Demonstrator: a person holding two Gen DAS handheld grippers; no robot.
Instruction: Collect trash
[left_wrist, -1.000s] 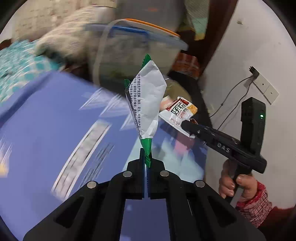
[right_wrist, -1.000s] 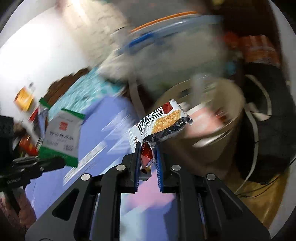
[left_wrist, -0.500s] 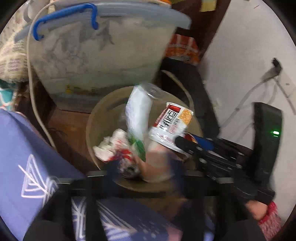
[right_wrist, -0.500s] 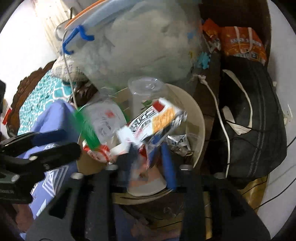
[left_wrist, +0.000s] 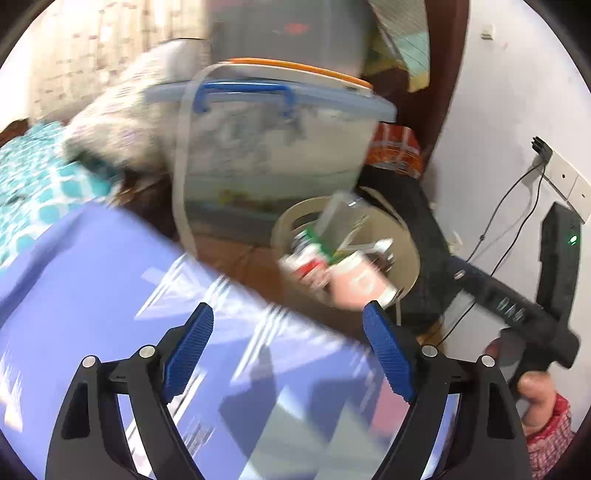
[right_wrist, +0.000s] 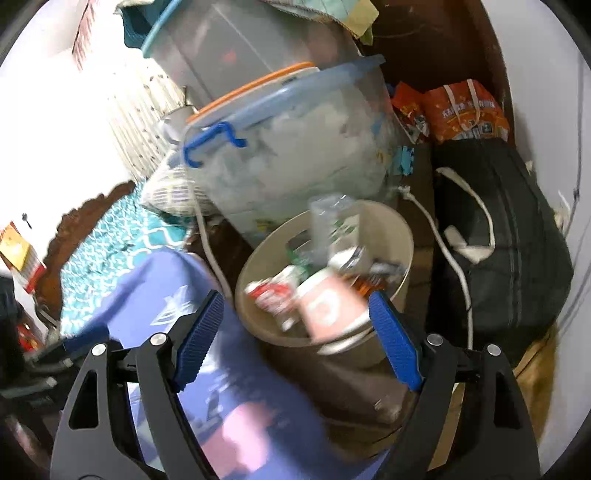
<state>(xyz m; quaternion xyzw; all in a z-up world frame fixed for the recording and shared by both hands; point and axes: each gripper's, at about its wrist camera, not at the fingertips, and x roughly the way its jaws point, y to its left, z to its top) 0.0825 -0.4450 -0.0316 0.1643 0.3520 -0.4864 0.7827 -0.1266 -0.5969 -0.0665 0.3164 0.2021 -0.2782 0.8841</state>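
Note:
A beige round trash bin (right_wrist: 395, 229) stands on the floor beside the blue bedcover; it also shows in the left wrist view (left_wrist: 406, 236). It holds wrappers, a pink cup (right_wrist: 328, 310) and a clear plastic cup (right_wrist: 328, 210). My right gripper (right_wrist: 297, 328) is open and empty, just in front of the bin. My left gripper (left_wrist: 288, 343) is open and empty, over the blue cover, short of the bin. The right gripper's body (left_wrist: 517, 310) shows at the right of the left wrist view.
A clear storage box with blue handle (right_wrist: 295, 147) stands behind the bin, another box stacked on it. A black bag (right_wrist: 498, 240) and orange bags (right_wrist: 465, 110) lie to the right. A white cable (right_wrist: 450, 258) runs past the bin. A wall socket (left_wrist: 565, 181) is at right.
Both grippers opened and dropped their wrappers into the bin, the left its white-green packet, the right its snack wrapper. Both have since pulled back from the bin.

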